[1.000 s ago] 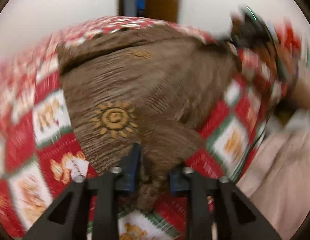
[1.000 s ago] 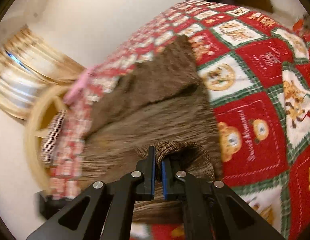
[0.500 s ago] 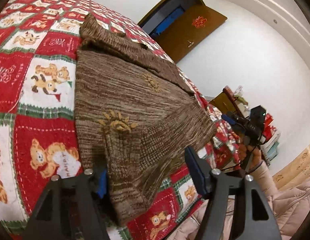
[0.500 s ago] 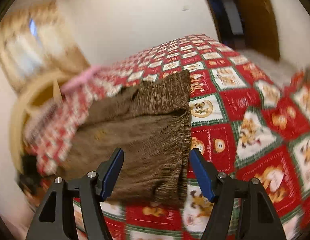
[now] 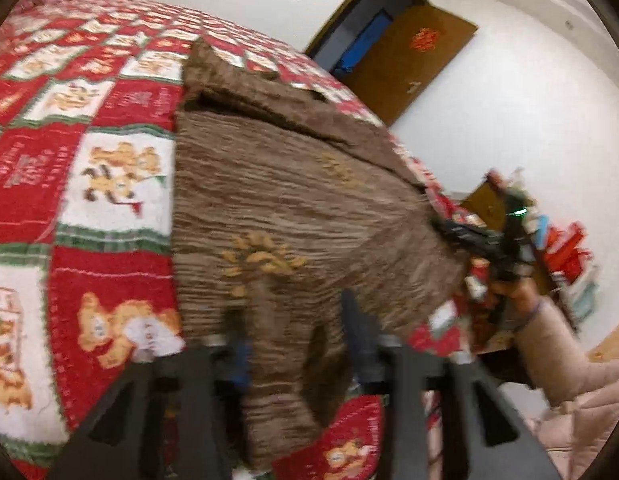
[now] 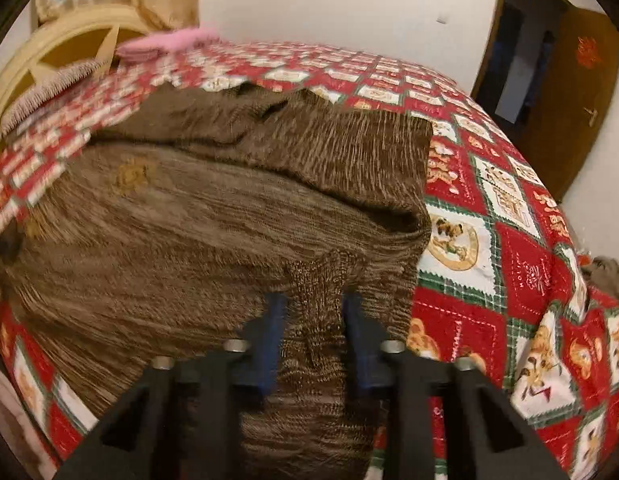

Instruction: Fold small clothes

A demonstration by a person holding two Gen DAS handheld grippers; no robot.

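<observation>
Viewing from the left wrist: the brown knit garment [image 5: 289,200] lies spread on the red patchwork bedspread [image 5: 109,272], filling the centre of the frame from the upper middle down to the bottom edge. The left gripper [image 5: 297,320] sits at the lower centre. Its jaws have just been closing, and a raised fold of the garment's near edge stands between them, pinched by the pads as far as the blur allows. A yellow sun motif [image 5: 261,258] lies just above the fold.

Viewing from the right wrist: the same garment covers the left and centre of the frame, with one layer already folded across its upper part and bedspread exposed at the right. The right gripper [image 6: 311,312] is at the lower centre. Its jaws have likewise just been closing, and a bunched ridge of knit fills the gap between the blue pads, pressed on both sides.

Handling assessment – the fabric appears soft, limp and light, with a ribbed surface that should resist slipping. It will likely sag and stretch between two holds instead of keeping a straight edge. Recommended holds are the two near corners or the hem, gathering enough layers that the pads bite on cloth, not a single loose thread – a thin pinch may pull out when lifted.
</observation>
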